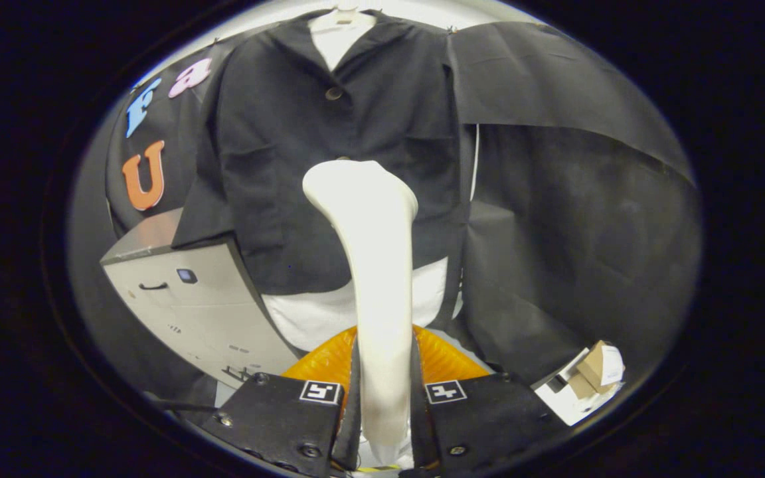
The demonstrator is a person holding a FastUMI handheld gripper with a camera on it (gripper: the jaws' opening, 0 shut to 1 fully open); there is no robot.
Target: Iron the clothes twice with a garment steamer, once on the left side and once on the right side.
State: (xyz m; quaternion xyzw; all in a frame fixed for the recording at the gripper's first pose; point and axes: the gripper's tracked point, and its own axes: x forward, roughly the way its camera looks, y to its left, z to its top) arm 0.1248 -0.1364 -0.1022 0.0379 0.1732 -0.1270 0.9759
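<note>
A dark short-sleeved shirt (329, 166) hangs on a hanger against the booth's black wall, buttoned over a white garment (316, 318) that shows at the open collar and below the hem — creases run across its front. To one side of it stands a grey cabinet (190, 299). The garment steamer (372, 265) is cream-white and smooth, its slim handle rising from between the fingers to a broad head that sits in front of the shirt's lower middle. The gripper (384, 398) has its jaws clamped narrow on that handle — something orange and ribbed (442, 362) lies just beyond them. Small cardboard boxes (595, 375) lie off to the other side.
</note>
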